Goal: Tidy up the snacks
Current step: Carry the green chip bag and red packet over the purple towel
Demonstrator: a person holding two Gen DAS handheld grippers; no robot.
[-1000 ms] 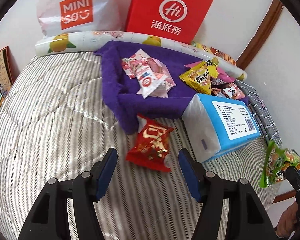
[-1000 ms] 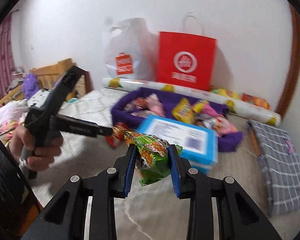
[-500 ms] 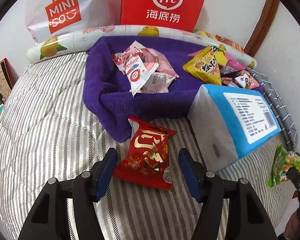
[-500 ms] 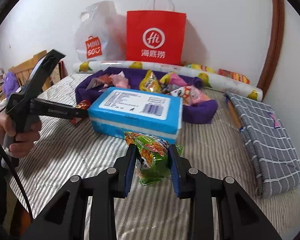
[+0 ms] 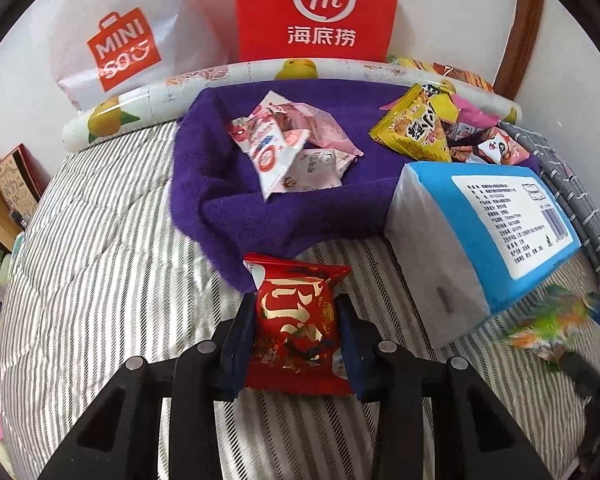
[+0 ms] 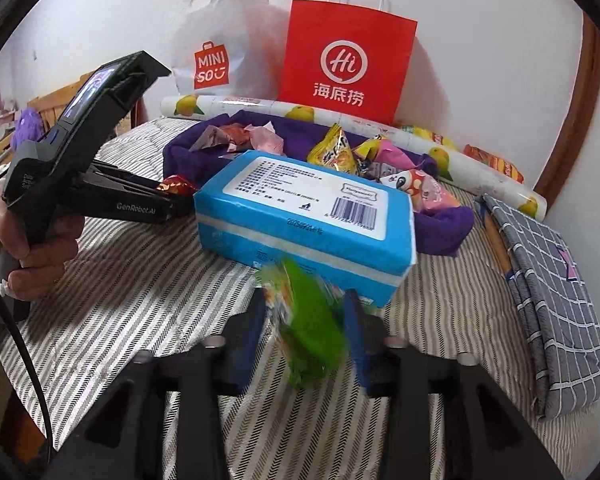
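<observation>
1. The green snack packet (image 6: 306,320) between the right gripper's fingers is motion-blurred; its print is unreadable.
2. The blue tissue pack (image 6: 306,216) hides the purple towel's (image 6: 440,224) middle.
3. The red bag (image 5: 318,8) is cut off by the left view's top edge.

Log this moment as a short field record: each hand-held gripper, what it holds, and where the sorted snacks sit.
left hand-held gripper: closed on the red snack packet, on the striped bedcover
right hand-held gripper: closed on the green snack packet, blurred
sorted snacks: pink packets and yellow packet lie on the purple towel
beside towel: blue tissue pack
</observation>
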